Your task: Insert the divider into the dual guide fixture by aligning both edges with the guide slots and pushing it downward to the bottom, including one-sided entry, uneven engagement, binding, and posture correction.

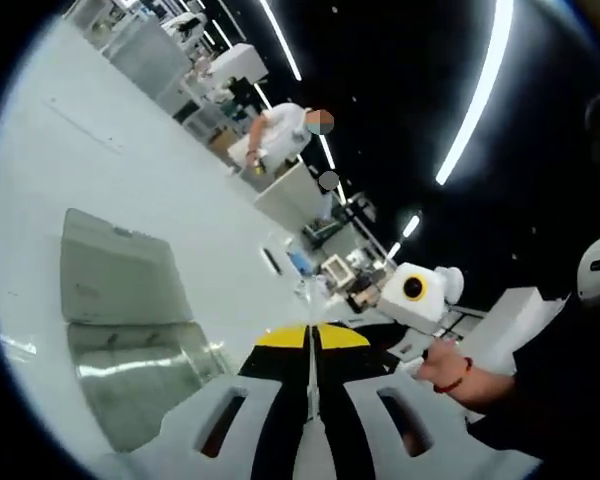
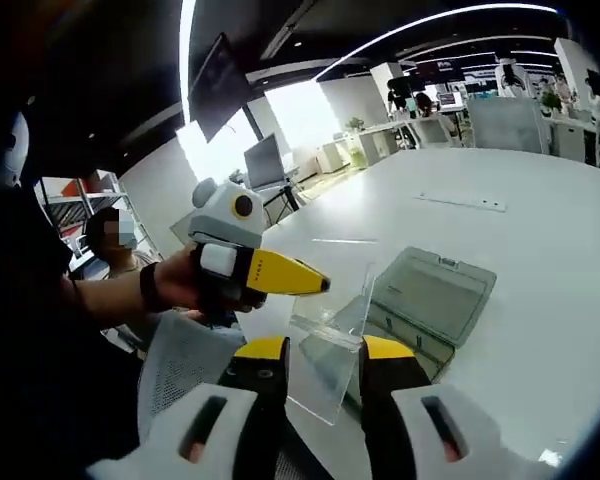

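Two yellow-tipped grippers are mine. My left gripper [image 1: 310, 345] is pressed together on nothing. My right gripper [image 2: 323, 352] is spread, with the clear plastic divider sheet [image 2: 330, 350] between its jaws; I cannot tell if they touch it. The clear plastic guide box with its open lid [image 2: 425, 300] sits on the white table [image 2: 540, 240] beyond. I think the sliding-in has not begun. No writing is big enough to read.
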